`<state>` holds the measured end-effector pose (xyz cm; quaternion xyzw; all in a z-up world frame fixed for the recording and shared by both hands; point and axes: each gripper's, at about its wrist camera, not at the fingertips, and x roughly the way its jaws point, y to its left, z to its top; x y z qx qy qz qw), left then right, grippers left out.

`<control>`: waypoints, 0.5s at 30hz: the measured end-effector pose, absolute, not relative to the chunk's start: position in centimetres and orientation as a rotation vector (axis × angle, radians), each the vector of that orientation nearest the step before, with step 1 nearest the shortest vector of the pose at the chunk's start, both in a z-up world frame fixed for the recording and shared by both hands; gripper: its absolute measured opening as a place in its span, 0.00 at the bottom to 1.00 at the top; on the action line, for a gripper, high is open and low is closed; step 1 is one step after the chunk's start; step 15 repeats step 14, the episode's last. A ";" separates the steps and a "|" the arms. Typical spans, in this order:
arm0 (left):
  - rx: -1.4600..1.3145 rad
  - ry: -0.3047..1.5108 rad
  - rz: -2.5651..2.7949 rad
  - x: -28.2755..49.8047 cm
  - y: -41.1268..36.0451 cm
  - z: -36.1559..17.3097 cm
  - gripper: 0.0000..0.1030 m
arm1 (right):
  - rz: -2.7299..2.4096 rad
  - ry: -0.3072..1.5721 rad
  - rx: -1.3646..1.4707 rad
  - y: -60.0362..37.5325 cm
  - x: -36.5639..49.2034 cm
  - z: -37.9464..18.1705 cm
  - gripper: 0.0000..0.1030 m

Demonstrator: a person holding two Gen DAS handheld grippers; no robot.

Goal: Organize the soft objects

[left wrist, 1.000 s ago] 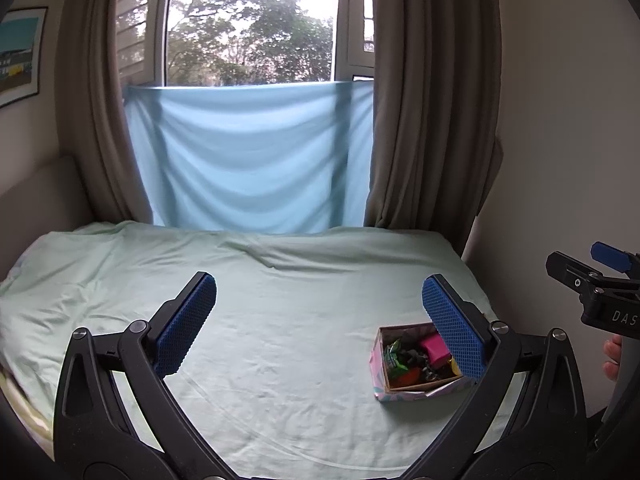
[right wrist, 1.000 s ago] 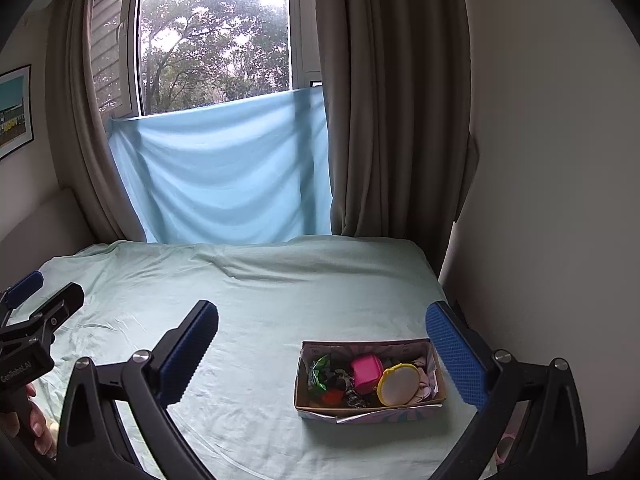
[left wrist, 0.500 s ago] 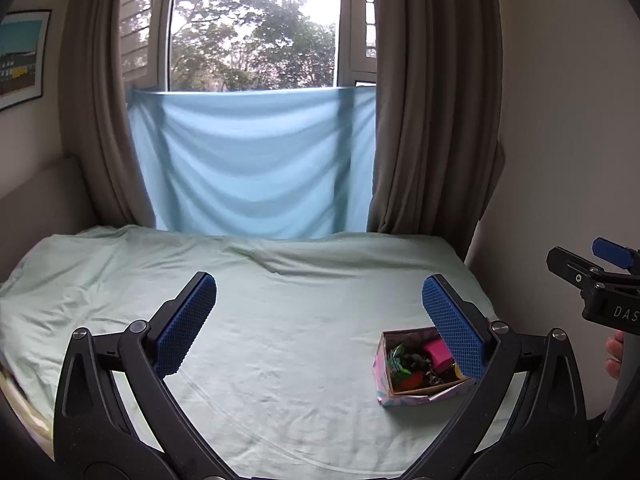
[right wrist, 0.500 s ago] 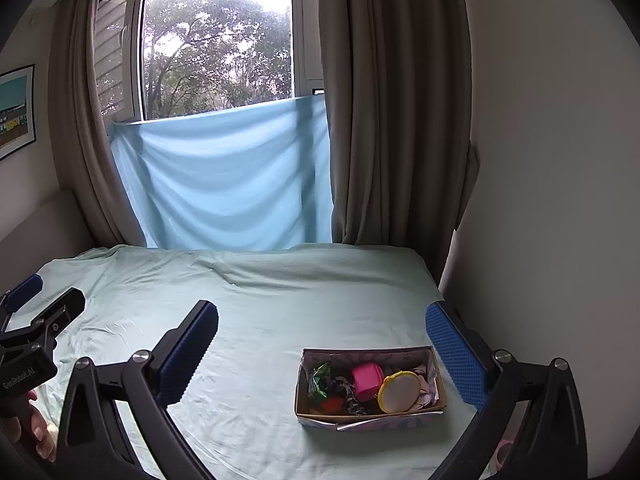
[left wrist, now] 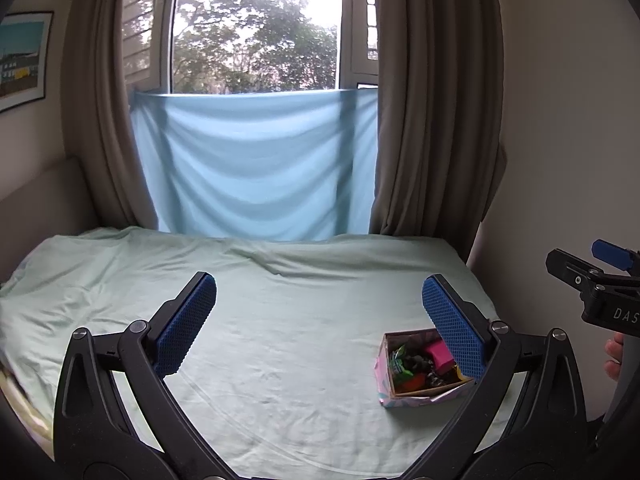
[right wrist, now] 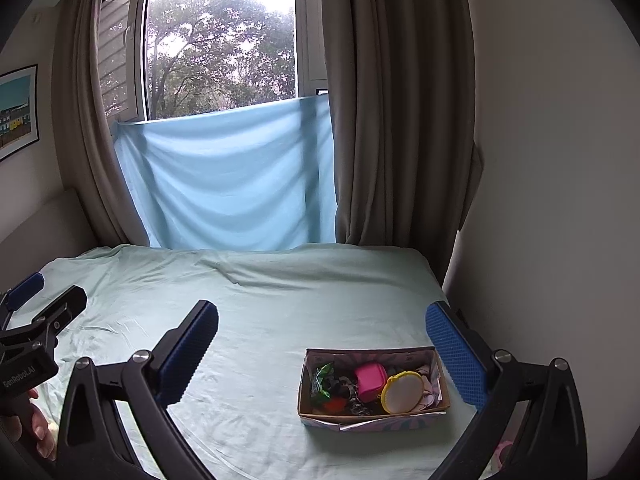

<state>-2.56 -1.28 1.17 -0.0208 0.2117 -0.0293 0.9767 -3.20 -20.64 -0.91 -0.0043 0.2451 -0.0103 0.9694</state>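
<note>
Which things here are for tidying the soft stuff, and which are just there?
For the job:
- box on the bed
- pink pouch and round yellow purse inside it
- left tool, open
- right tool, open

Just there:
- blue cloth
- curtains
- wall picture

— What's in the box (right wrist: 374,416), low and right of centre in the right wrist frame?

— Soft bits, heaped: a pink cube pouch (right wrist: 371,377) in the middle, a round yellow-rimmed purse (right wrist: 402,397) leaning at its right, something green (right wrist: 323,374) on the left above an orange piece (right wrist: 334,404).

— And the box?

— Open-topped, patterned paper, flat on the pale green sheet (right wrist: 256,320).
</note>
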 end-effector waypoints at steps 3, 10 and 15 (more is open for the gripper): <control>-0.048 0.423 -0.057 -2.5 -1.2 1.3 1.00 | -0.022 0.495 -0.009 -20.7 -3.2 -0.9 1.00; -0.020 0.397 -0.004 -2.1 -1.2 1.2 1.00 | -0.020 0.500 -0.011 -20.6 -2.7 -0.9 1.00; -0.022 0.413 -0.003 -1.2 -0.9 0.8 1.00 | -0.019 0.526 -0.011 -20.4 -1.6 -1.2 1.00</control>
